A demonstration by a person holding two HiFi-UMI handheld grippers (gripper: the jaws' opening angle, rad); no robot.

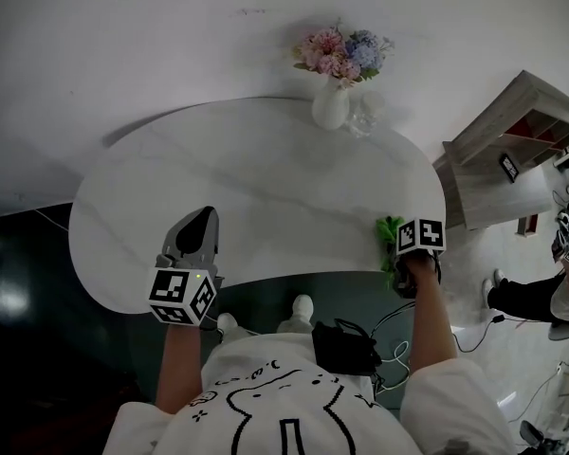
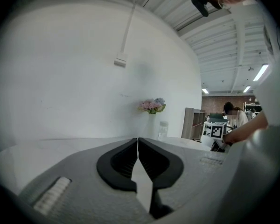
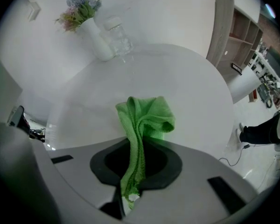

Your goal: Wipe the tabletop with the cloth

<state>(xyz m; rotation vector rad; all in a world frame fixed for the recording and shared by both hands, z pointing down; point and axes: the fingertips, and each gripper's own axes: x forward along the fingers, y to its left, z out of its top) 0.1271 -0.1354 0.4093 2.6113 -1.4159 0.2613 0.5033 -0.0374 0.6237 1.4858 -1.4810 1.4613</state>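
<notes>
The right gripper clamps the green cloth by a bunched fold at the near right edge of the tabletop. The left gripper, closed and empty, hovers near left. Soft and light, the cloth will likely drape.

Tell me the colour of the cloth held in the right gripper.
Bright green. The cloth, pinched by the right gripper, shows best in the right gripper view.
</notes>
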